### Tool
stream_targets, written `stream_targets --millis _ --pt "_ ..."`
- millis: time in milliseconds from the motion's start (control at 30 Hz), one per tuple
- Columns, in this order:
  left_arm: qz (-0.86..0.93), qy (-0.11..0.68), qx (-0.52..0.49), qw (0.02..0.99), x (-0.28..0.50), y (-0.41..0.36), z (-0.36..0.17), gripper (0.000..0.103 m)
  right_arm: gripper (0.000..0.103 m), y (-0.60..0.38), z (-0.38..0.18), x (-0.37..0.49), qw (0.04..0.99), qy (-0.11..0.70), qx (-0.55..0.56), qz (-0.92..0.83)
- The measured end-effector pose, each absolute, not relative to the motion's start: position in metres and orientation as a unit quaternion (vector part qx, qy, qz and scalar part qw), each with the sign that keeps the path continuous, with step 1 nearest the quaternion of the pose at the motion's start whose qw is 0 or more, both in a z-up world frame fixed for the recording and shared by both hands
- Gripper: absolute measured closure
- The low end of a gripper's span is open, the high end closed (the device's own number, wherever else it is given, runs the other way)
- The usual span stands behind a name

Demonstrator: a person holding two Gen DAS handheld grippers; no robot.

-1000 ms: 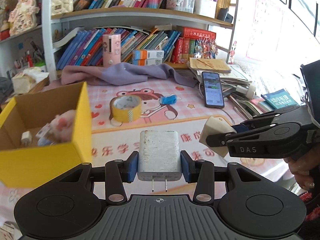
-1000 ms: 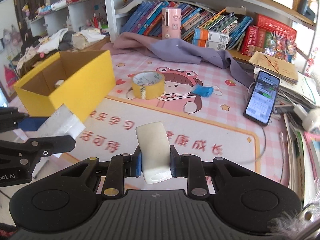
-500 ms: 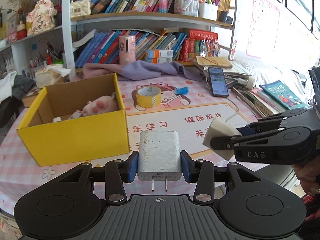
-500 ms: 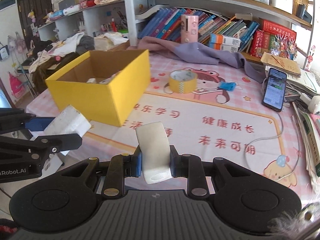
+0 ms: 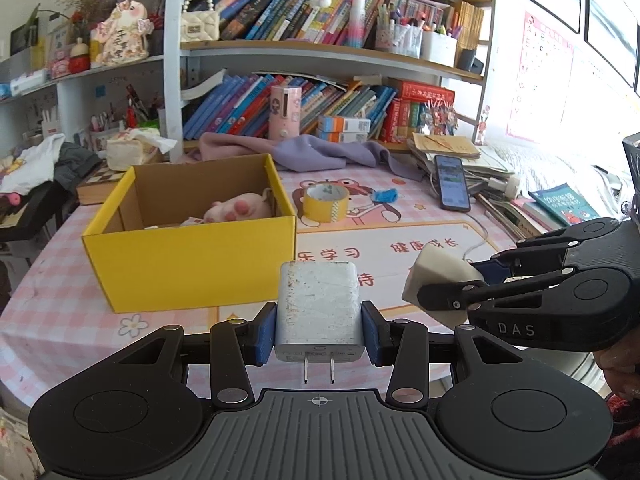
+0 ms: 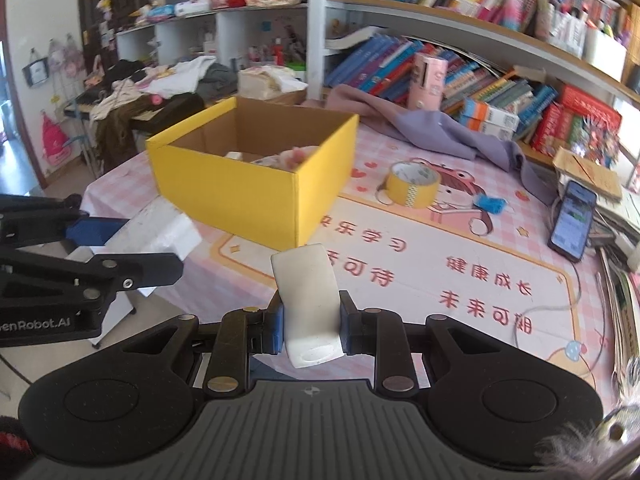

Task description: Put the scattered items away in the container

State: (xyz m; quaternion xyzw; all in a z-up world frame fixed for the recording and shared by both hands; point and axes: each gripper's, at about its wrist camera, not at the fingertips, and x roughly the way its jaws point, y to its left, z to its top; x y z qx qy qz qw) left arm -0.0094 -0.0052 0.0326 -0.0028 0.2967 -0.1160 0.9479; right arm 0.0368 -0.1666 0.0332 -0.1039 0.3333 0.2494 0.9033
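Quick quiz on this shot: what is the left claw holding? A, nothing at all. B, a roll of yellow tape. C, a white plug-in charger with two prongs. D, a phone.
C: the left claw is shut on a white charger whose two metal prongs point back toward the camera, held in front of the yellow box.
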Motion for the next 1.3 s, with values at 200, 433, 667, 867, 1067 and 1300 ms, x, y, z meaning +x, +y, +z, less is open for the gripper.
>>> stream_targets --millis 200,433,667,867,1067,1300 --pt "-0.101 0.297 -0.008 0.95 -0.017 0.007 0.032 0.061 0.08 -0.152 0.033 0.033 0.897 0.335 -0.107 0.267" --pt "-0.075 0.295 -0.024 0.952 -0.024 0.027 0.032 0.061 0.08 -0.13 0.033 0.034 0.886 0.339 -0.118 0.293" --pt "-0.053 0.292 -0.022 0.955 -0.031 0.043 0.034 0.061 0.08 -0.109 0.035 0.033 0.879 0.329 -0.124 0.323" --pt "-0.034 0.292 -0.025 0.955 -0.036 0.058 0.034 0.061 0.08 -0.091 0.035 0.032 0.873 0.324 -0.128 0.342" --pt "-0.029 0.288 -0.029 0.957 -0.037 0.063 0.035 0.061 0.08 -0.082 0.036 0.03 0.869 0.323 -0.134 0.35" --pt "-0.019 0.29 -0.029 0.957 -0.033 0.066 0.035 0.061 0.08 -0.082 0.036 0.032 0.868 0.326 -0.134 0.348"
